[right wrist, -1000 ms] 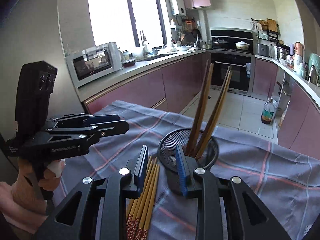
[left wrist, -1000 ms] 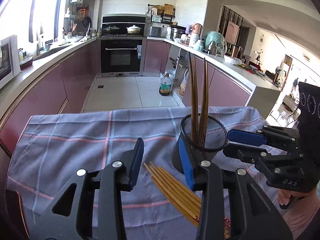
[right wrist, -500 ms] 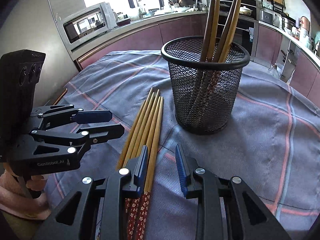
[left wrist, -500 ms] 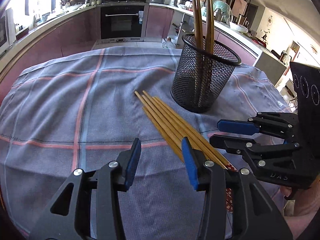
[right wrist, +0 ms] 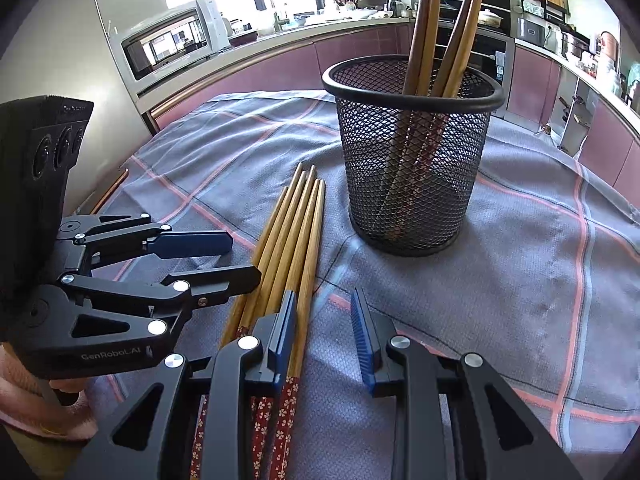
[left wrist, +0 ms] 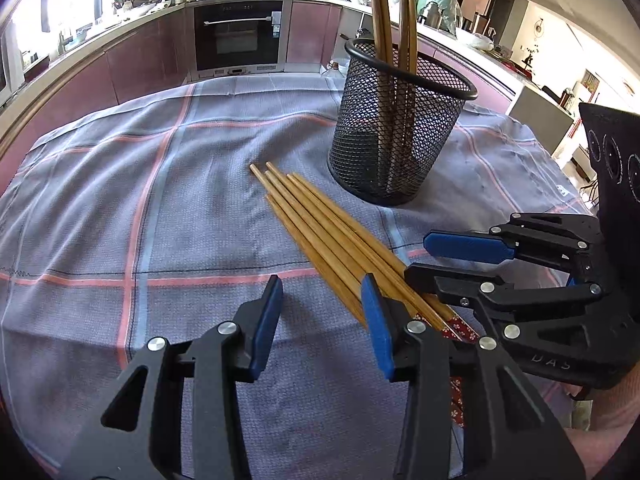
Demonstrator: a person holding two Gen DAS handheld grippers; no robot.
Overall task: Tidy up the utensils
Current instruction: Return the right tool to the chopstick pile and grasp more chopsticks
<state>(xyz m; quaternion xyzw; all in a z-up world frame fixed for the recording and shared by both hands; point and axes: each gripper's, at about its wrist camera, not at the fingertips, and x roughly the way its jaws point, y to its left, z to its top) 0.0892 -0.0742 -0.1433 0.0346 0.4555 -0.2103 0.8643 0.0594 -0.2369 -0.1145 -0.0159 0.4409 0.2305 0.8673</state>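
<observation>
Right wrist view shows the loose chopsticks (right wrist: 288, 248) lying bundled on the cloth-covered worktop (right wrist: 540, 280), just beside the mesh holder (right wrist: 412, 152), which already has several standing in it. The right gripper (right wrist: 324, 336) hangs over their patterned ends, jaws spread and empty; the left gripper (left wrist: 320, 320), beside the same ends, also has spread, empty jaws. Because the sticks touch, a pinch may lift two, or roll them apart. A careless reach could also tip the light holder.
</observation>
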